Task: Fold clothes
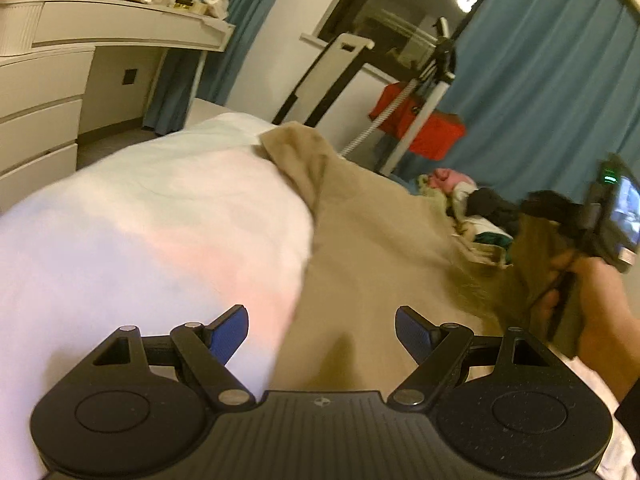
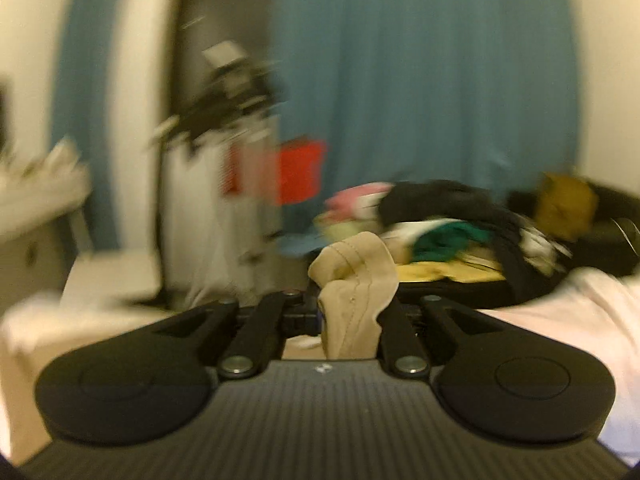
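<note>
Right gripper clamped on bunched tan garment, thin bite; could slip w/ fast lift. Left gripper jaws apart, empty, above same cloth; may grab bed sheet too.

home bedroom | bed | dresser | curtains | clothes pile

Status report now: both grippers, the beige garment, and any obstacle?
Left gripper open, empty. Right gripper shut on beige garment. Clothes pile beyond.
</note>
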Demonstrator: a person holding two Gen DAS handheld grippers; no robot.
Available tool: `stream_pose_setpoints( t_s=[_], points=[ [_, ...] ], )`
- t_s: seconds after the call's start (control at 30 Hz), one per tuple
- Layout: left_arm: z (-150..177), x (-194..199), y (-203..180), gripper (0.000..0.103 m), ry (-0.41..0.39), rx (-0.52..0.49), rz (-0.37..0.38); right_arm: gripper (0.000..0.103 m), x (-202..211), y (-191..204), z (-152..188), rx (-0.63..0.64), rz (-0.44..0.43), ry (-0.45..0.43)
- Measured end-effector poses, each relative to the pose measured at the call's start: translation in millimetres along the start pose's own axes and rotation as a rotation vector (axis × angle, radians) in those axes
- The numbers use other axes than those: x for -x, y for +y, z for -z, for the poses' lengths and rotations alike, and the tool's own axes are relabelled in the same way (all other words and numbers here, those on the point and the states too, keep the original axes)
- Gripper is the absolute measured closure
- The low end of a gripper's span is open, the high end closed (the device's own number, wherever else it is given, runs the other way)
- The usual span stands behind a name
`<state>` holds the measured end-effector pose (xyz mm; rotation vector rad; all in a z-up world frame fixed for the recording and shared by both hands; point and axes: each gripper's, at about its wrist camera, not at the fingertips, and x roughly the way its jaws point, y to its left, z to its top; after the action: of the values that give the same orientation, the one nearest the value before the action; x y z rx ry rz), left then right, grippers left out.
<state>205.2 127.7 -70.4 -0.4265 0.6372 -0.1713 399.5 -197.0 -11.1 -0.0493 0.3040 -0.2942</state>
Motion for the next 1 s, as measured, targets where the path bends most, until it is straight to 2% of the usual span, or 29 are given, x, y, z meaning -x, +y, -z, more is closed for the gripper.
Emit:
stream_pose_setpoints(
  t_s=[0.13,0.23,0.3,0.33,0.37,0.47,0.6,0.7,0.87,1.0],
  points=[
    [-1.5,-9.2,7.3,0.021,0.001,0.012,-0.014,0.092,-47.0,74.6,31.3,0.188,-0.077,0.078],
    [1.2,-11.8,12.3,0.021,-0.002,0.023,-0.004,0.090,-68.0,86.5,46.9,0.182,-0.162,0.183],
    [0.4,-15.5,11.7,0.021,0.004,0.022,-0.006,0.077,-71.3,83.9,51.9,0.147,-0.222,0.246],
    [-0.4,-16.2,10.1,0.021,0.003,0.012,-0.011,0.055,-64.5,80.1,50.8,0.122,-0.241,0.263],
    [-1.2,-16.9,8.4,0.021,0.002,0.002,-0.016,0.037,-53.0,74.0,47.4,0.086,-0.263,0.270],
    [-4.1,-7.1,1.0,0.021,-0.030,-0.033,-0.010,0.021,7.3,51.9,33.3,0.001,-0.344,0.215],
    [-2.4,12.8,-13.3,0.021,-0.067,-0.100,-0.017,0.021,98.5,12.4,19.6,-0.110,-0.384,0.180],
    [3.9,34.2,-26.3,0.021,-0.076,-0.138,0.004,0.021,179.2,-29.9,22.3,-0.222,-0.396,0.149],
    [31.7,75.5,-63.8,0.021,-0.061,-0.247,0.071,0.021,279.8,-80.9,43.3,-0.263,-0.318,0.153],
    [69.4,94.4,-93.2,0.021,0.010,-0.331,0.126,0.021,337.2,-122.1,62.8,-0.324,-0.262,0.102]
  ],
)
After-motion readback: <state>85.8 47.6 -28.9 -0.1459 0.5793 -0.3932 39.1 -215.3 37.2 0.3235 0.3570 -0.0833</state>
